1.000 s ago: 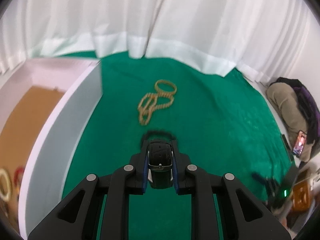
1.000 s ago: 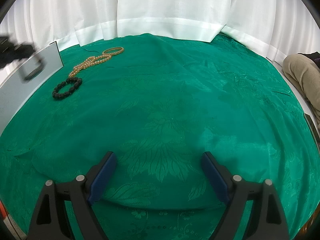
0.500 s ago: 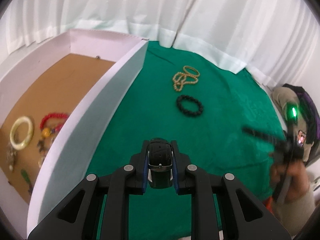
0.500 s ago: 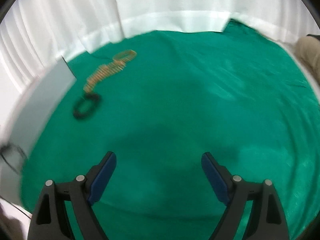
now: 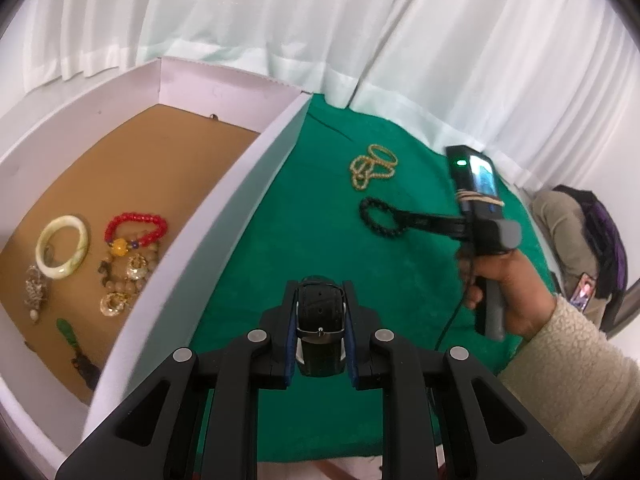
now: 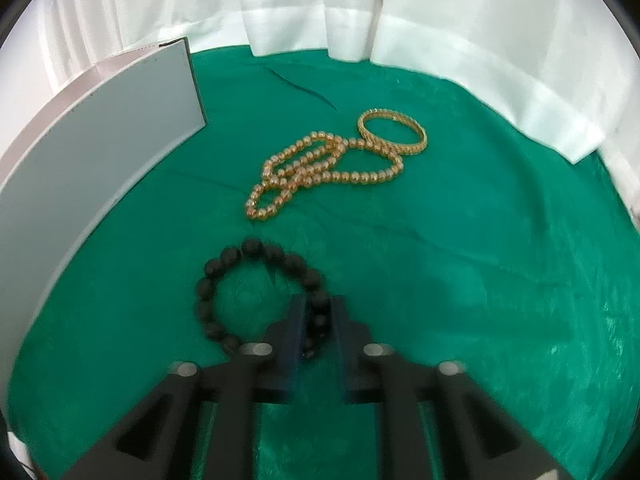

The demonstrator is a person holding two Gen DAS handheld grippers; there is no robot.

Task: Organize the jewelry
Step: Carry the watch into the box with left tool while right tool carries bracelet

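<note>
Black leather watch (image 5: 320, 322) sat clamped in the left gripper (image 5: 320, 300), with the box (image 5: 224, 216) at its nine o'clock. The right gripper (image 6: 316, 320), blurred, apparently closed around the black bead bracelet (image 6: 248, 280) on the green counter (image 6: 460, 280).

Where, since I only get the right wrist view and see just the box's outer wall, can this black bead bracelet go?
Observer: The left wrist view shows the white box open on top, with bare brown floor at its far end.
Operator: Anything in it already?
Observer: Yes, near the front: a red bead bracelet, a pale bangle and gold pieces.
Operator: Is the left gripper free?
Observer: No, the left gripper is shut on a black watch strap.
</note>
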